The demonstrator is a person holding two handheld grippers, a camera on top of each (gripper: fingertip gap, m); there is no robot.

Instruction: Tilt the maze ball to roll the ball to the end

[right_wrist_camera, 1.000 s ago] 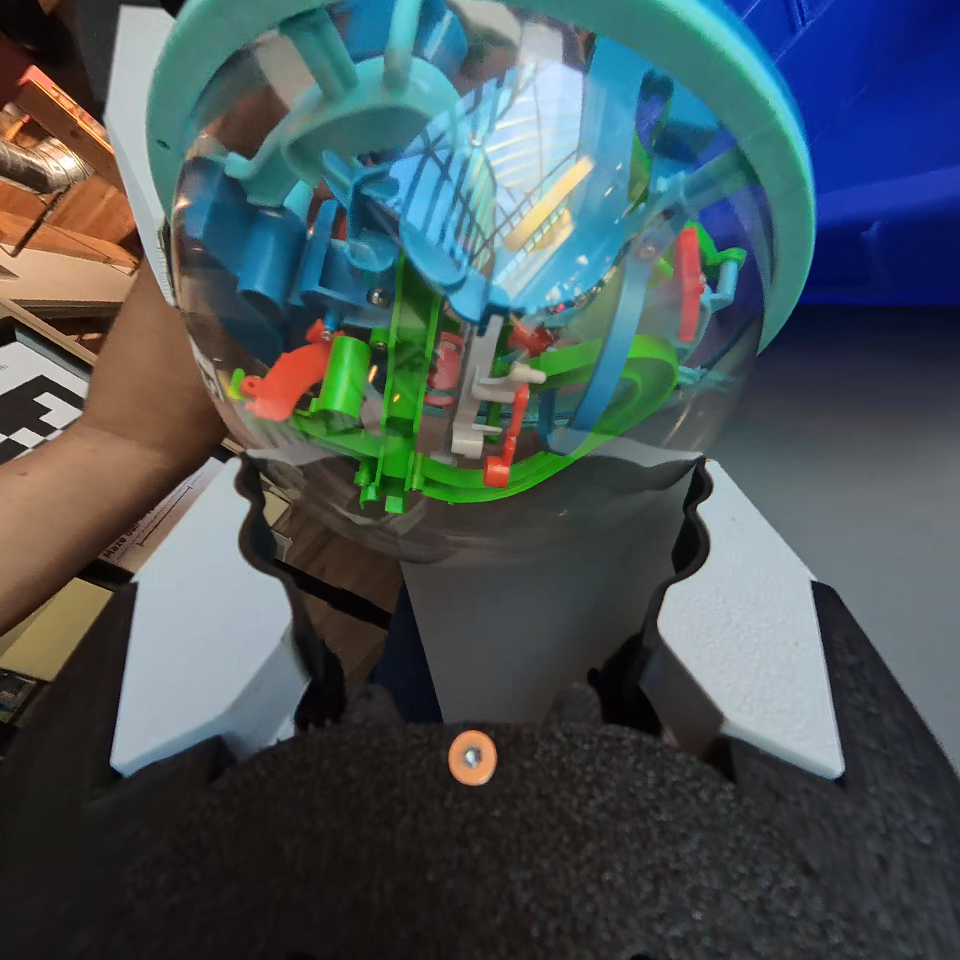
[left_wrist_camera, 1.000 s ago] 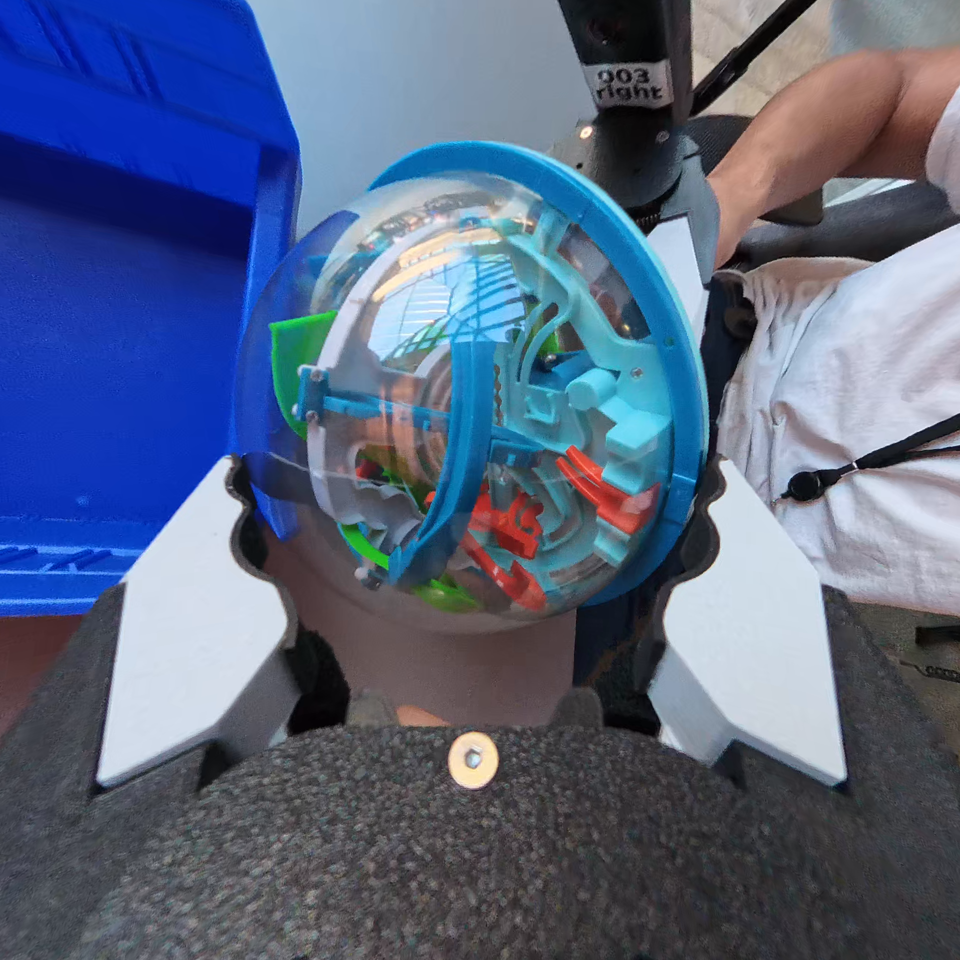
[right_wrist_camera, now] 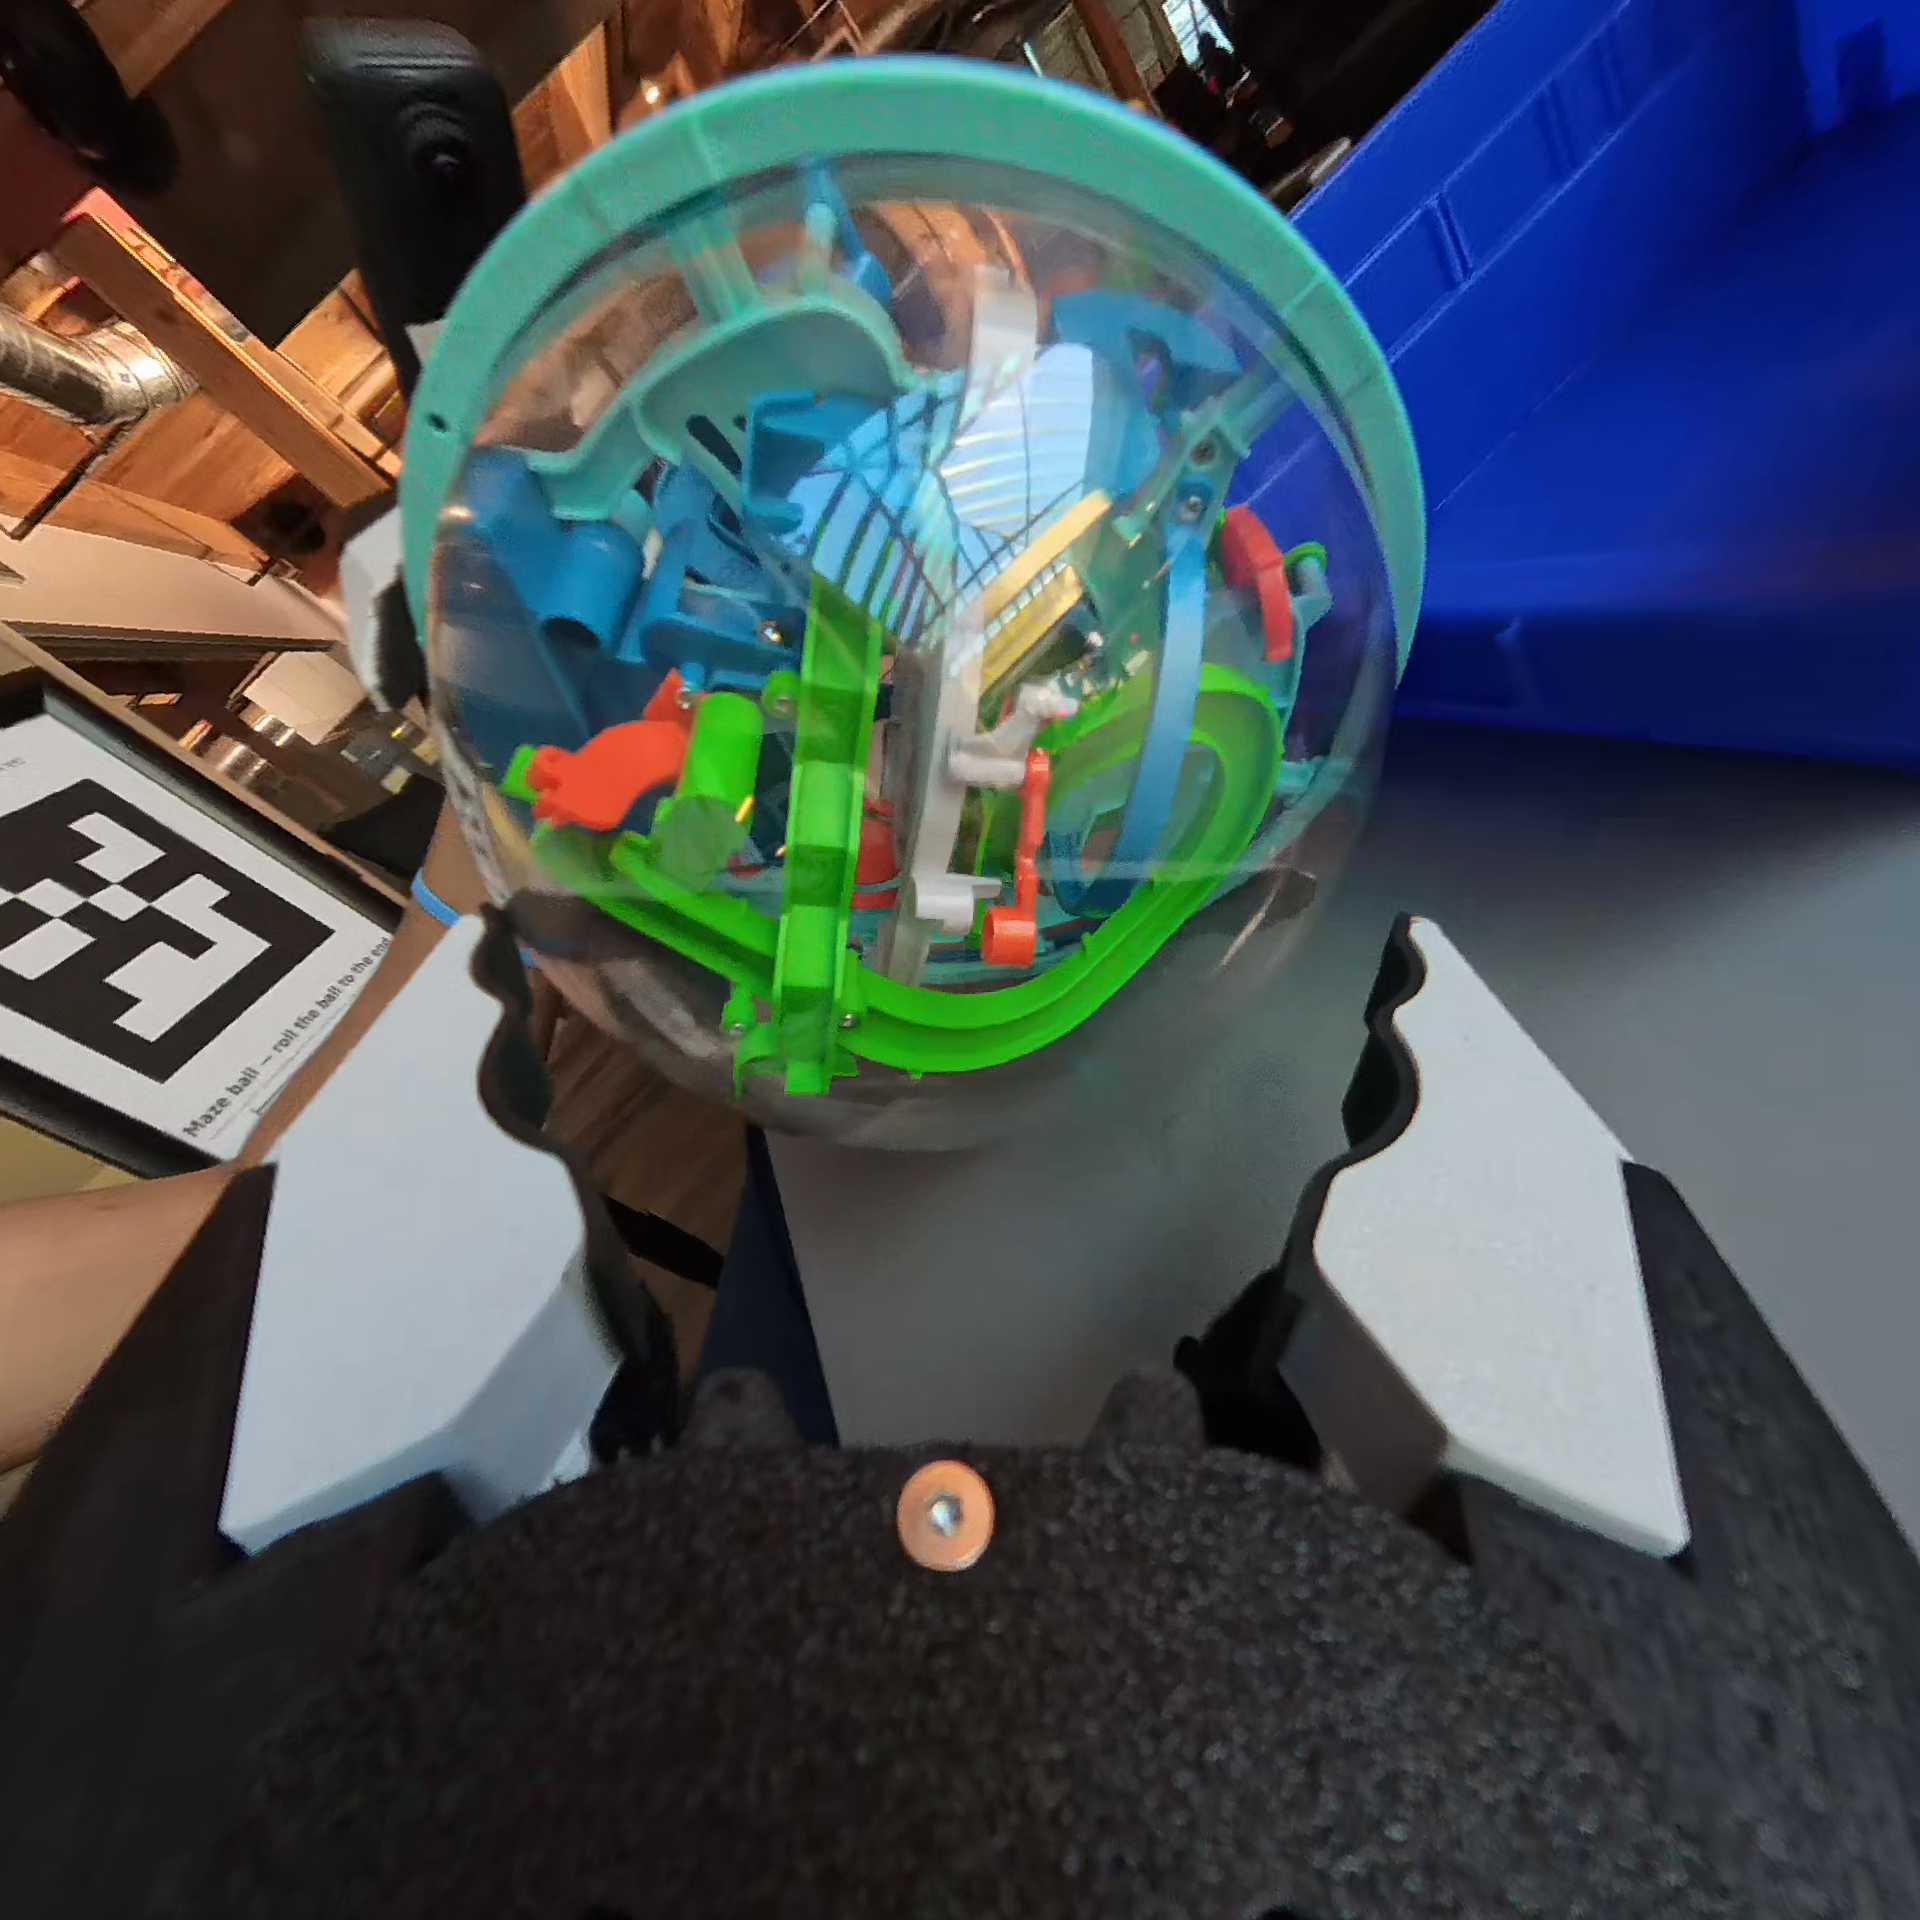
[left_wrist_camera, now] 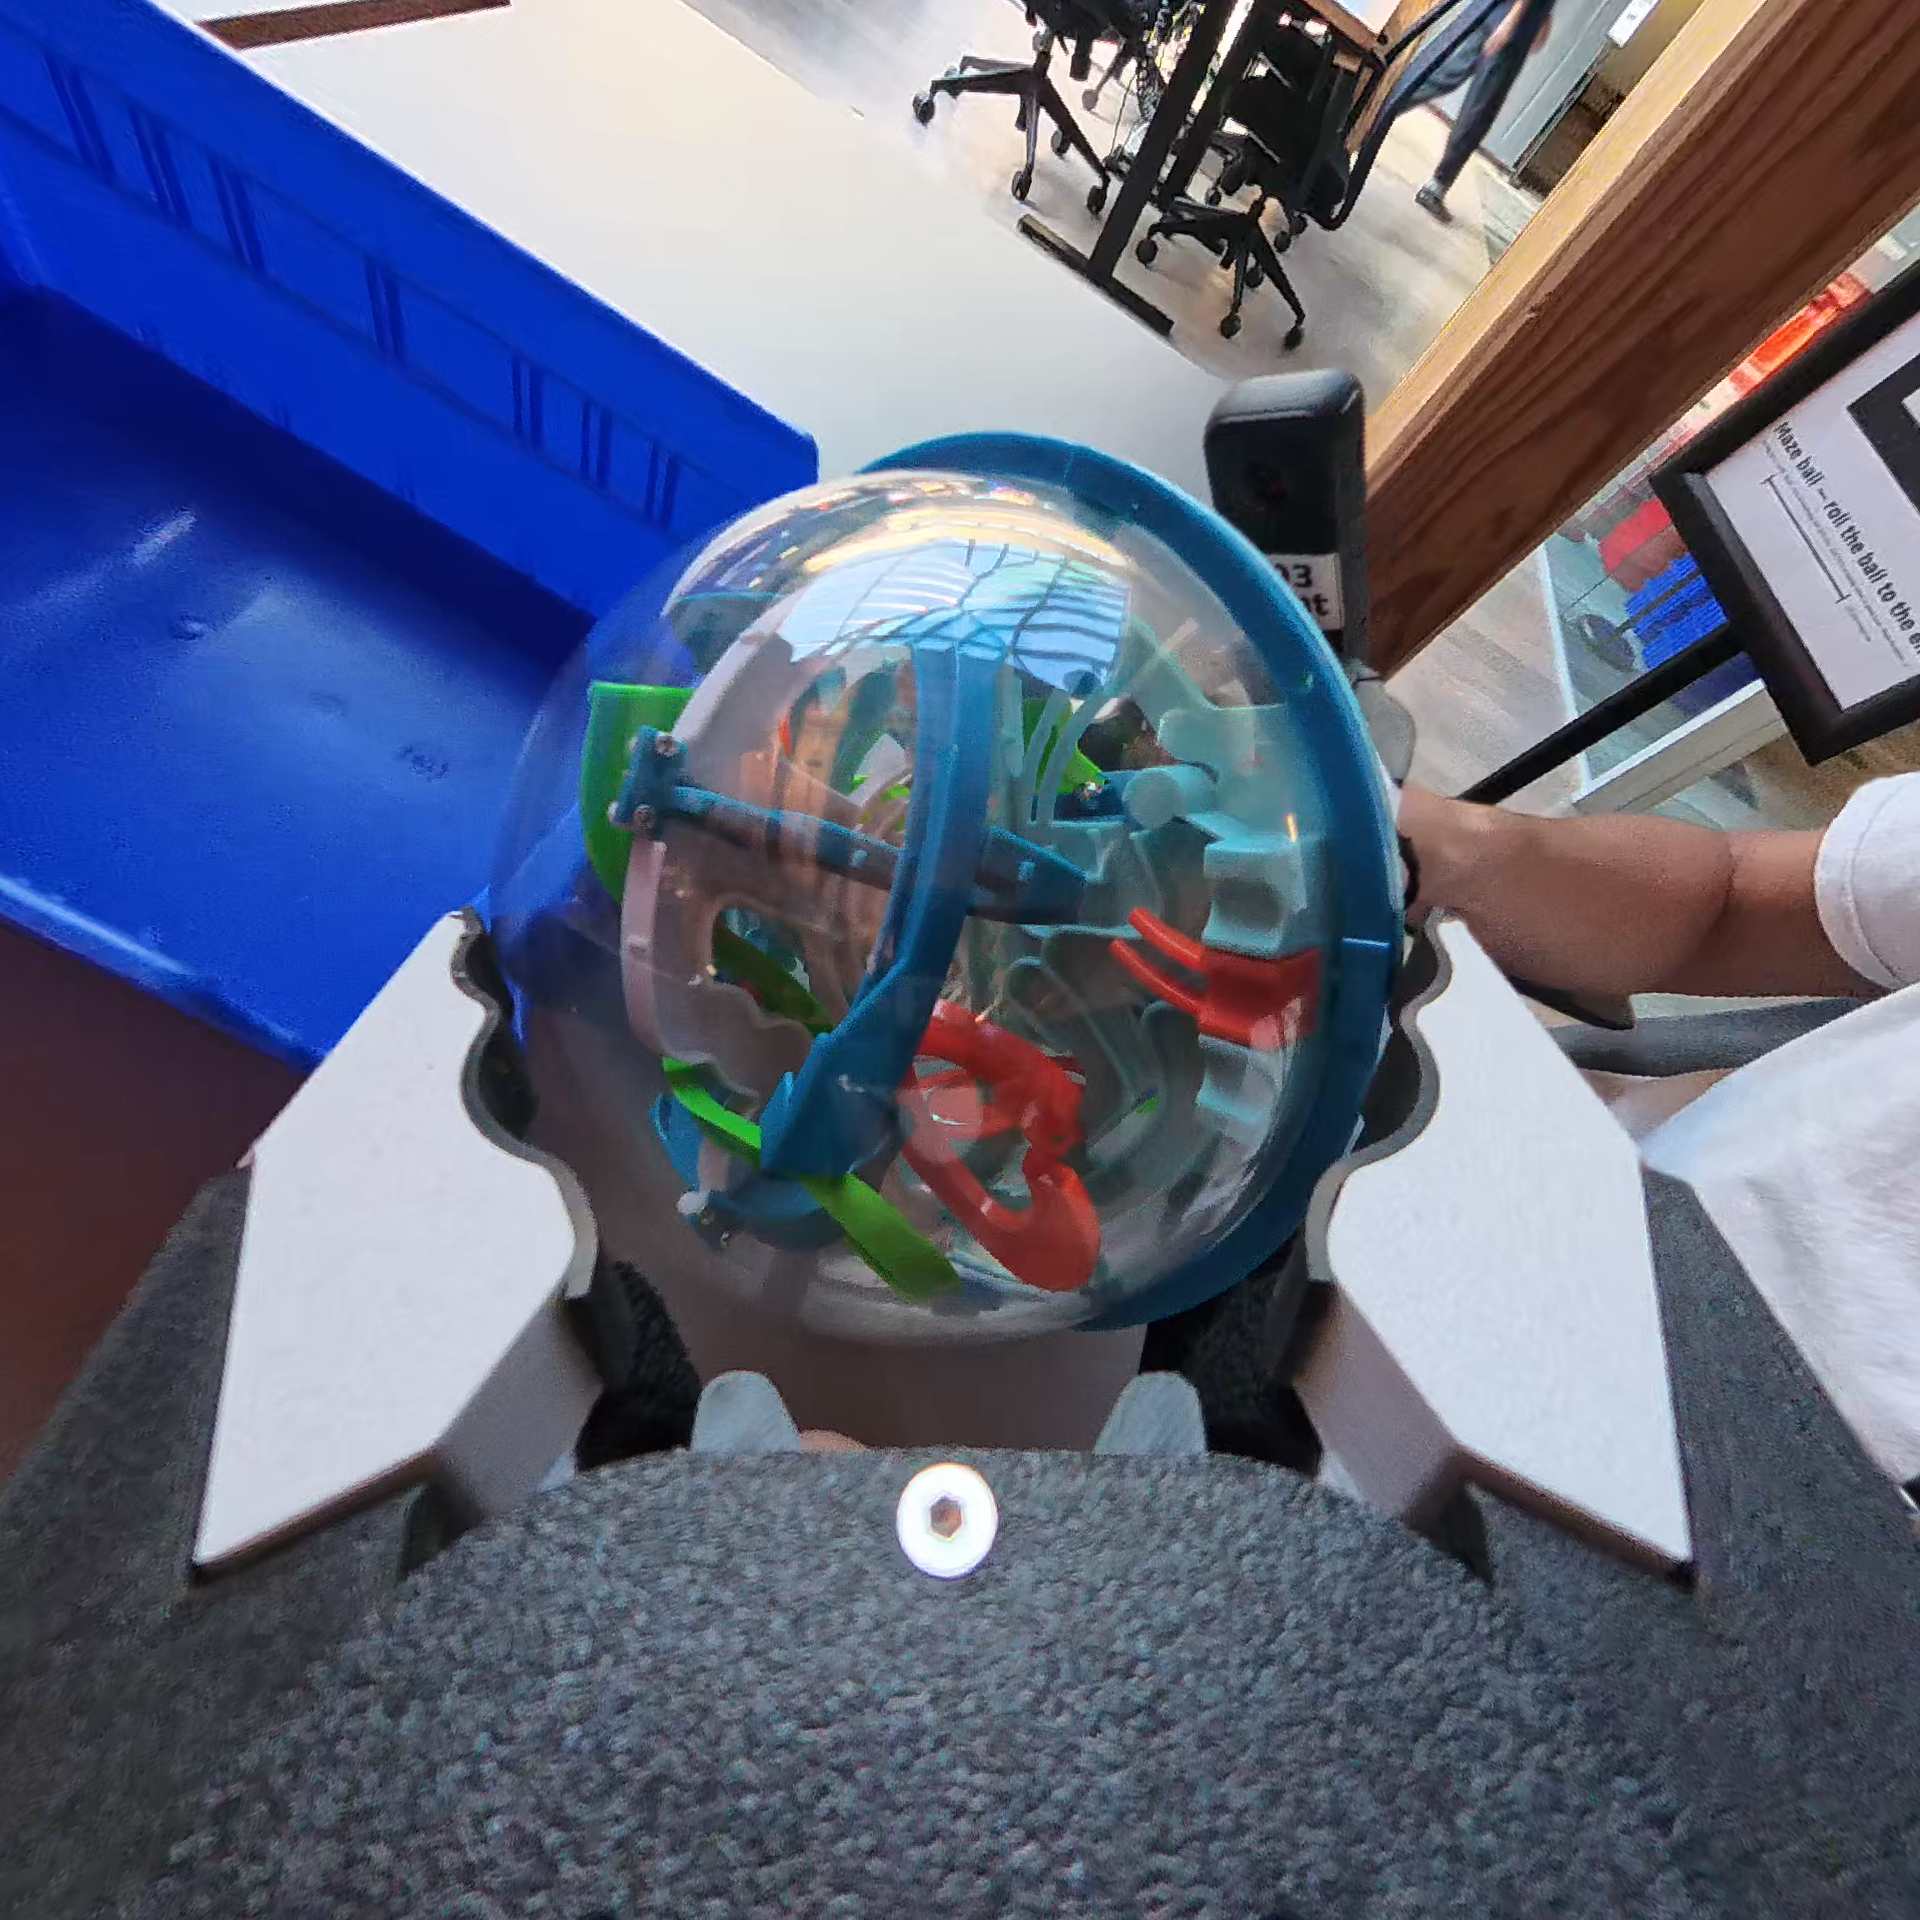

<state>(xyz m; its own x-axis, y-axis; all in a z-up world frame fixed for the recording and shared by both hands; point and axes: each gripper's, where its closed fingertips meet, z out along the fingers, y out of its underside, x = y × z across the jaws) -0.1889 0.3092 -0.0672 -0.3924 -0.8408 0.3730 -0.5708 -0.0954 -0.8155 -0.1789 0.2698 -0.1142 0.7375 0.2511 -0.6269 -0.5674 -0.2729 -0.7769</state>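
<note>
The maze ball (left_wrist_camera: 956,883) is a clear sphere with a blue ring and green, red and blue tracks inside. My left gripper (left_wrist_camera: 945,977) is shut on it, and both pads (left_wrist_camera: 488,997) press its sides. In the right wrist view the maze ball (right_wrist_camera: 904,675) sits at the tips of my right gripper (right_wrist_camera: 940,966). The left pad (right_wrist_camera: 499,987) meets the sphere. The right pad (right_wrist_camera: 1387,997) stands apart from it, so this gripper is open. I cannot pick out the small ball inside. The right gripper's body (left_wrist_camera: 1288,488) shows behind the sphere.
A blue bin (left_wrist_camera: 260,675) stands close on the left and also shows in the right wrist view (right_wrist_camera: 1662,416). A framed sign (left_wrist_camera: 1829,540) and a wooden beam (left_wrist_camera: 1610,291) are on the right. A person's arm (left_wrist_camera: 1610,914) is beside the ball. Office chairs (left_wrist_camera: 1060,94) are far off.
Both views have swung, and the left view now takes in the room beyond the table. The ball sits unchanged in the left grasp. In the right view it has drawn back and turned, leaving the right pad.
</note>
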